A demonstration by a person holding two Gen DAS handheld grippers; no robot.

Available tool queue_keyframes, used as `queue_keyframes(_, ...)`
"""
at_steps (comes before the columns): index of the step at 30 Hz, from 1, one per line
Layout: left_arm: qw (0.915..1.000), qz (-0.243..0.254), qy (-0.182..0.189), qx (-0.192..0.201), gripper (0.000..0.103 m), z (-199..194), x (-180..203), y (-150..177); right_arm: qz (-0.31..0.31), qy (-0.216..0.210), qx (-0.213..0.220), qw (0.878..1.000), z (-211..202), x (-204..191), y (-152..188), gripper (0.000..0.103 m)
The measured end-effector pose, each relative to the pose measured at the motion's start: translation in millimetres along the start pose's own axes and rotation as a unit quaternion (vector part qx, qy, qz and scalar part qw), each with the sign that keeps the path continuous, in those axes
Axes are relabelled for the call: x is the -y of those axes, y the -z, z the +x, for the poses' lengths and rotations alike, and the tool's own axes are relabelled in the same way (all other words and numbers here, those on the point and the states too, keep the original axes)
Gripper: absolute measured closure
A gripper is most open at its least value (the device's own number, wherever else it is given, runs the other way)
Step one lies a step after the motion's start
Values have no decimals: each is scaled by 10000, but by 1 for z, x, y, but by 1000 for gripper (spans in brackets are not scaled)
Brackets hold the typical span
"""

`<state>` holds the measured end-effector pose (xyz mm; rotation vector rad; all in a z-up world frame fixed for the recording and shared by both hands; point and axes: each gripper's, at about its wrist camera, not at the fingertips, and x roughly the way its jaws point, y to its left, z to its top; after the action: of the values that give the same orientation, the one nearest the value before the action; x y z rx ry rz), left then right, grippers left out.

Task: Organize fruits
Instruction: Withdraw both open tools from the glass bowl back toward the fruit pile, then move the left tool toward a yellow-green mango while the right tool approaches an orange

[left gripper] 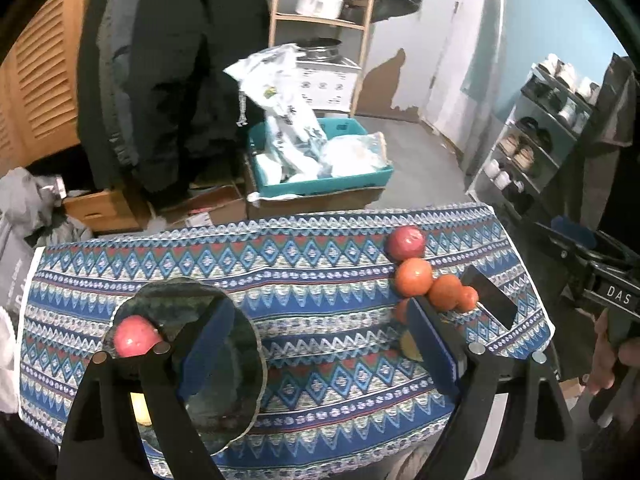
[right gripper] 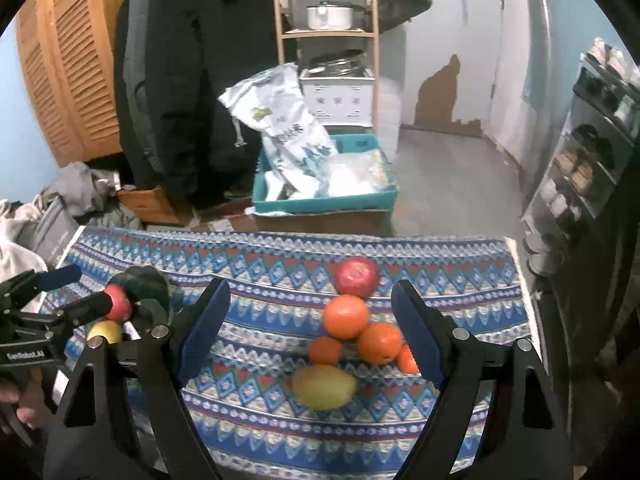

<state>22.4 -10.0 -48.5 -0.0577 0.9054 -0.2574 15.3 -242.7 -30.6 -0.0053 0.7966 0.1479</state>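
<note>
Fruit sits clustered at twelve o'clock of the right gripper (right gripper: 310,330), jaws wide and empty; closing on the lemon (right gripper: 324,386) could nudge the touching oranges (right gripper: 346,316) off. Left gripper (left gripper: 320,344), also wide, hangs over the plate (left gripper: 240,360).

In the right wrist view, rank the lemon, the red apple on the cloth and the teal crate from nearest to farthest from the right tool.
1. Lemon: on the cloth, just ahead, between the right tool's fingers.
2. Red apple: farther back, at the far end of the fruit cluster.
3. Teal crate: on the floor beyond the table.
</note>
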Motion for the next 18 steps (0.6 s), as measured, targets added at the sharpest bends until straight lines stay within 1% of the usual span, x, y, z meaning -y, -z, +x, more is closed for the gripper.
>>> queue_keyframes(9, 9996, 262, 136, -42, 14, 7, 38, -5, 205, 197, 56, 9996, -11, 36, 10, 20)
queue_keyframes(15, 9988, 347, 263, -226, 14, 24, 58, -3, 319, 302, 13, 9990, -13, 57, 16, 20)
queue_keyframes(18, 9979, 328, 367, -429, 14, 41, 66, -1, 365, 350, -74, 9987, -9, 65, 19, 20)
